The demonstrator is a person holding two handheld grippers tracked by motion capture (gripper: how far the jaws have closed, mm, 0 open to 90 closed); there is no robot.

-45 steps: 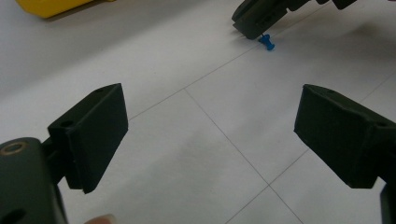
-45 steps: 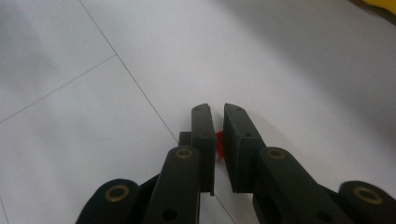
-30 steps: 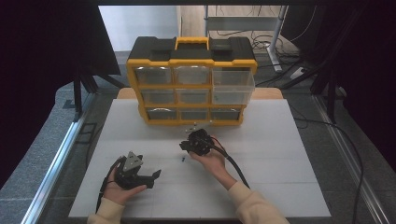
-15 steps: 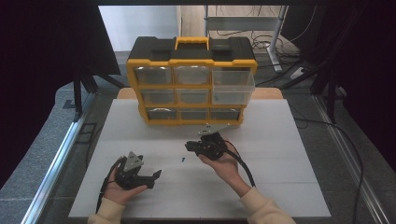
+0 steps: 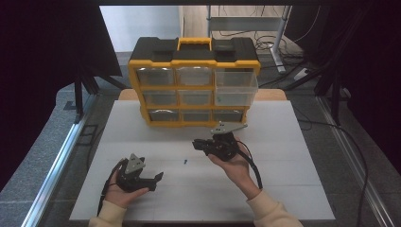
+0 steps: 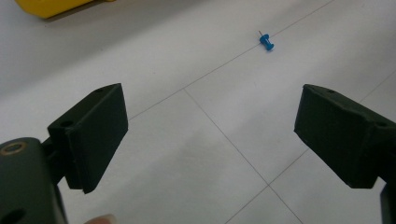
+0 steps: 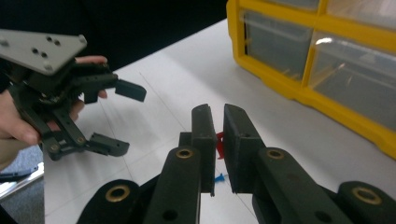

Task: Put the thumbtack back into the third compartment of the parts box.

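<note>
White and faintly gridded, the surface (image 5: 293, 189) is carrying a yellow drawer organizer (image 5: 194, 85) near its far edge, one right-hand drawer (image 5: 235, 88) standing pulled out. Toward the near edge, the left claw (image 5: 158, 178) is resting open in the person's hand, while the right claw (image 5: 196, 144) is hovering mid-surface above a blue pushpin (image 5: 185, 162).

From the left gripper view, the jaws are standing wide apart, with the blue pushpin (image 6: 266, 41) lying well ahead.

From the right gripper view, the right claw (image 7: 219, 128) is pinching a small red piece (image 7: 219, 140), and the left claw (image 7: 119, 116) is showing beyond.
</note>
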